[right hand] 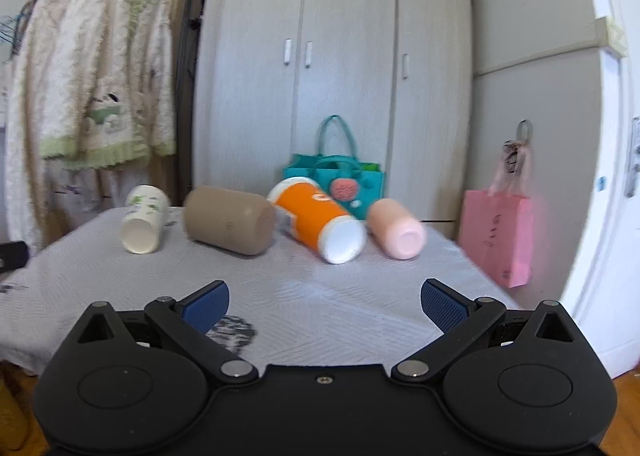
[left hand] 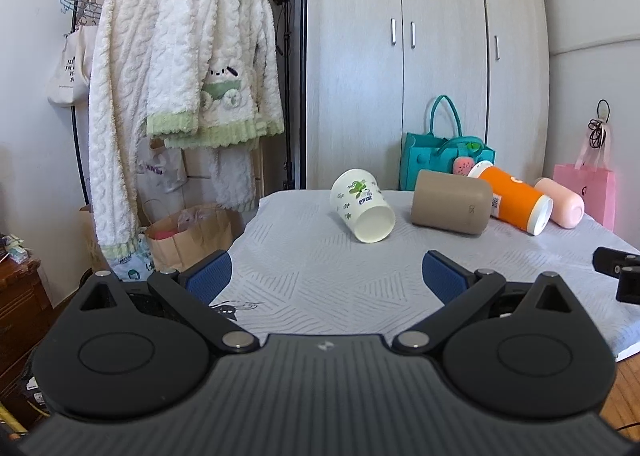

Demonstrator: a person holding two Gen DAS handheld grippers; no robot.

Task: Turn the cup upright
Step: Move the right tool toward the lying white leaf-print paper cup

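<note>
Four cups (left hand: 362,211) toppled, right view blurred

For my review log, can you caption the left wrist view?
Open left gripper faces four cups lying on the table: white, tan, orange, pink.

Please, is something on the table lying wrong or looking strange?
Yes. All four cups lie on their sides on the table: the white printed cup, the tan cup, the orange cup and the pink cup. None stands upright. No spill or damage shows. Both the left tool and the right tool are open and empty.
</note>
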